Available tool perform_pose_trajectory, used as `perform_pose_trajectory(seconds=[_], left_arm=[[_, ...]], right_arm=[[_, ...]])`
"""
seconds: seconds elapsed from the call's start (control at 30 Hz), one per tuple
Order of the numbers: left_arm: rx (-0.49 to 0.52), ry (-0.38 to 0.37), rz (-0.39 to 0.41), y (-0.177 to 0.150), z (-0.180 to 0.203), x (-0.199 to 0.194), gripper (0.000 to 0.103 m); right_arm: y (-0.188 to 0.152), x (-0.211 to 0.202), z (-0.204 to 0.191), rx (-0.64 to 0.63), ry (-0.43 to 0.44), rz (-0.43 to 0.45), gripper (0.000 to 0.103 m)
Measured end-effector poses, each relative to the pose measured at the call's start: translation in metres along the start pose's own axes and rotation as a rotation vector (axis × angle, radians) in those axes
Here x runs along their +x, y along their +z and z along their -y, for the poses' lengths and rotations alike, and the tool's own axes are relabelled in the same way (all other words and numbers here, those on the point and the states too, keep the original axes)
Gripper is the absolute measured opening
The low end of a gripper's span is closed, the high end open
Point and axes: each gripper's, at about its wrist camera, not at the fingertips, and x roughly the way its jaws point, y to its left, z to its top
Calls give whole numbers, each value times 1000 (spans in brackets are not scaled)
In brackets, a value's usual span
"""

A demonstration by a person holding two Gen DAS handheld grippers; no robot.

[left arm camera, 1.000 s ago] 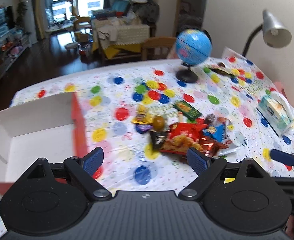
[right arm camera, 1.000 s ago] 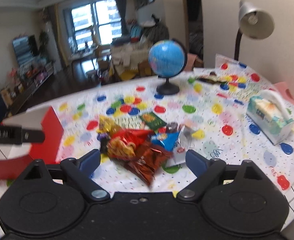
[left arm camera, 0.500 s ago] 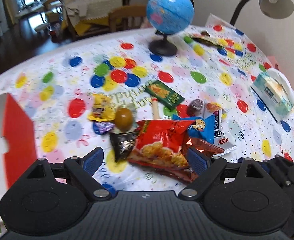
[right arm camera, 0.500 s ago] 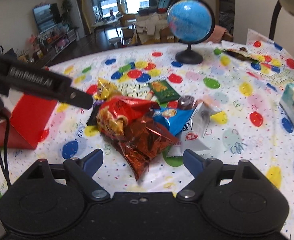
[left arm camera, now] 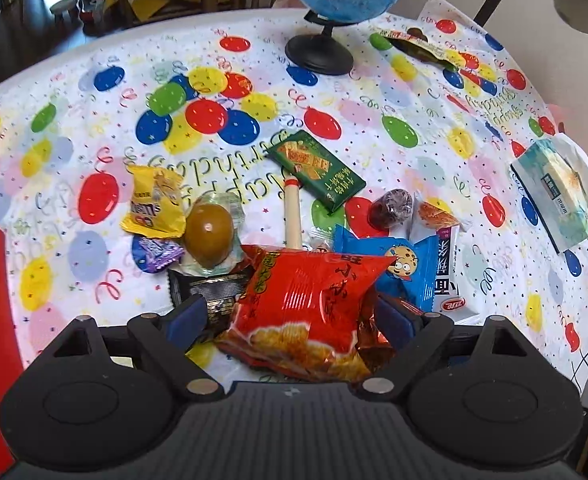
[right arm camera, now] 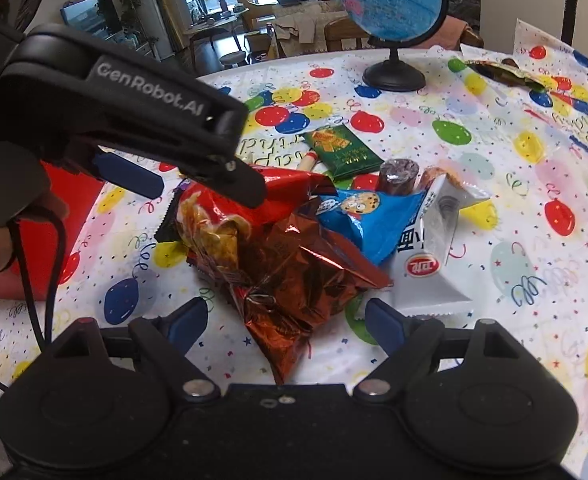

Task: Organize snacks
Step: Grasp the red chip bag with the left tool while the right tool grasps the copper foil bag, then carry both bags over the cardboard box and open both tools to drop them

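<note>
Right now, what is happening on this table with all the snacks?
A person is sorting a pile of snacks on a balloon-print tablecloth, with a gripper in each hand. The left gripper is open, its fingers on either side of the red chip bag but not yet pressing it. The right gripper is also open, around the lower end of the crinkled brown foil bag. Nothing is lifted yet. A red box waits at the left.

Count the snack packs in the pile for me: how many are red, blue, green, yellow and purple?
Red: 1, the chip bag
Blue: 1, the cookie pack
Green: 1, the cracker pack
Yellow: 1, the candy pack
Purple: 1, the small pack
Total: 5
</note>
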Motion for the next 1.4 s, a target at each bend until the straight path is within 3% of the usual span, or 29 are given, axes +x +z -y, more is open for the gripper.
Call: perform_pose_trajectory(seconds=[0.2,0.33,0.5,0.6,0.97,1.4], left_arm=[[-2,-19,-24,0,3,12,90],[-27,-7,-19,0,1,12,76],[-63,19,-10,0,0,7,70],[-68,36,0,-4,2,2,69],[-122,45,67,-29,-17,-46,68],[-129,80,197,-69,-62,-141,68]], right_arm=[[1,10,1,11,5,-12,81],[1,14,2,19,10,-7,76],[-3,12,8,45,26,7,55],[-4,9,10,52,42,15,51],[-13,-24,2,57,35,68,48],[1,-76,-66,-20,-8,155,48]])
